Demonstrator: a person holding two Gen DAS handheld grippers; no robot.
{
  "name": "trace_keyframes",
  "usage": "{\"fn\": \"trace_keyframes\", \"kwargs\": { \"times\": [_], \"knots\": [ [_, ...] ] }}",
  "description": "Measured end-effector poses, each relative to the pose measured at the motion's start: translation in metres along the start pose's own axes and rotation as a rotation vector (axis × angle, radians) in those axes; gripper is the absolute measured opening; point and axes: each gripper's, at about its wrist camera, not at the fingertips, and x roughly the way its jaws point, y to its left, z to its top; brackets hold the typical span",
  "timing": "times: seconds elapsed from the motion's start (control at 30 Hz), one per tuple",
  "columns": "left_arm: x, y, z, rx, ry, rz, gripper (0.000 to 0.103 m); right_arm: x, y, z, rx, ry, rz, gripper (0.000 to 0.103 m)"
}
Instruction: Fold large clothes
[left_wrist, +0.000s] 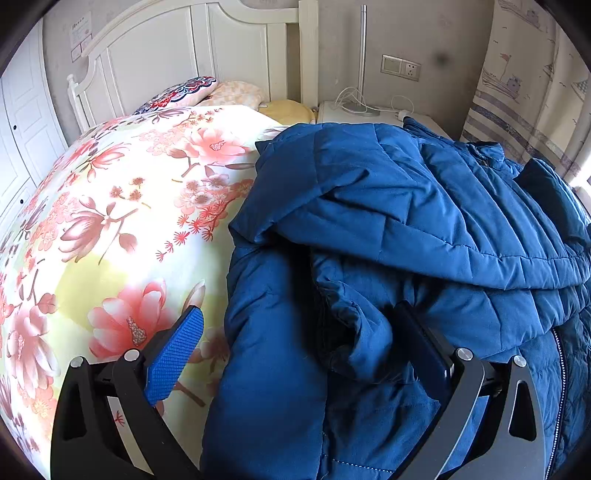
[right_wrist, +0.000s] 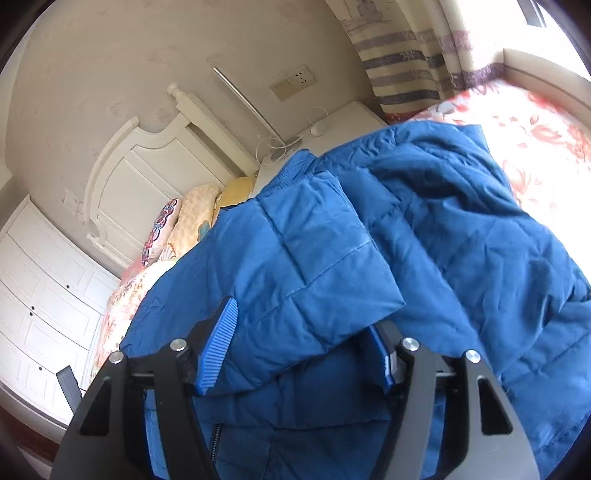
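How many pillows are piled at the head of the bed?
3, all against the white headboard: a dark-patterned pillow on the left, a peach checked pillow beside it, and a yellow pillow nearest the nightstand. The blue jacket may hide more.

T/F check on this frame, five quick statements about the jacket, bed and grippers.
1. The garment is a blue quilted jacket. True.
2. It lies on a floral bedspread. True.
3. The left gripper is clamped shut on a sleeve. False: its jaws stand wide open over the jacket's edge.
4. The headboard is dark wood. False: it is white.
5. A fold of the jacket lies between the right gripper's fingers. True; the pads do not visibly press it.
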Motion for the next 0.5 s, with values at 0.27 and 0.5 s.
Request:
{"fn": "trace_keyframes", "kwargs": {
  "times": [0.27,0.5],
  "knots": [
    [0.0,0.0,0.0,-0.002,0.002,-0.003,0.099,-0.008,0.002,-0.004,-0.043,-0.091,0.014,0.023],
    [0.0,0.0,0.0,-0.003,0.002,-0.004,0.099,-0.081,0.081,-0.028,-0.469,-0.4,-0.181,0.023]
  ]
}}
